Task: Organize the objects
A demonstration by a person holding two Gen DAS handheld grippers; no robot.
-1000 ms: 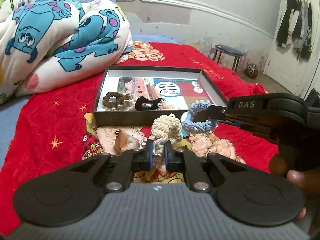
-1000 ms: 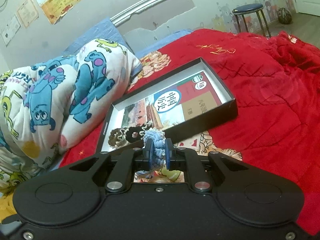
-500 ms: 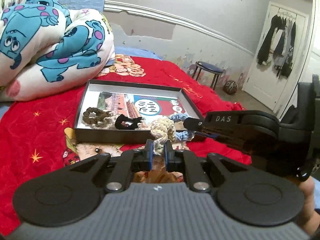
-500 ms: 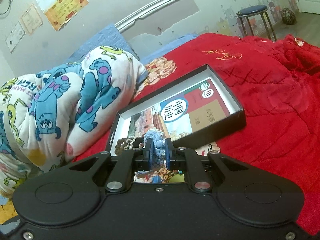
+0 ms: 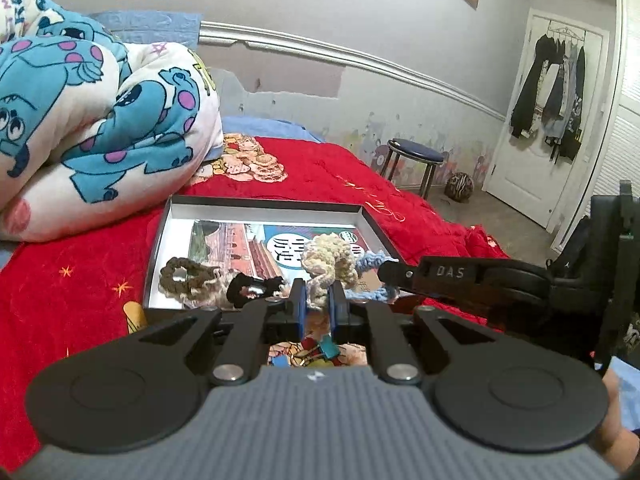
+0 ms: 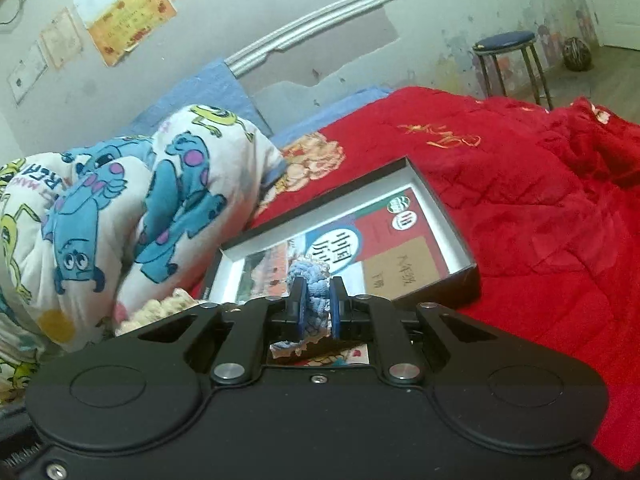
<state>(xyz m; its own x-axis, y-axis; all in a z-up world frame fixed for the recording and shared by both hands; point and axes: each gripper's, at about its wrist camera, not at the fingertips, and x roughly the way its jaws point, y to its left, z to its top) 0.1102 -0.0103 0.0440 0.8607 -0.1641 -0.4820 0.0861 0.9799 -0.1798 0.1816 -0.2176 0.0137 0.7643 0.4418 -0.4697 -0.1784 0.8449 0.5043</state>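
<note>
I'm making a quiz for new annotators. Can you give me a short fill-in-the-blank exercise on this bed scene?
1. The left gripper is shut on a ____-coloured scrunchie.
2. The right gripper is shut on a light ____ scrunchie.
3. The brown scrunchie lies inside the shallow black ____.
4. The stool stands beside the ____ blanket.

Missing words: cream; blue; box; red

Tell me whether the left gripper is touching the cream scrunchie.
Touching: the left wrist view shows the left gripper clamped on the cream scrunchie.
</note>
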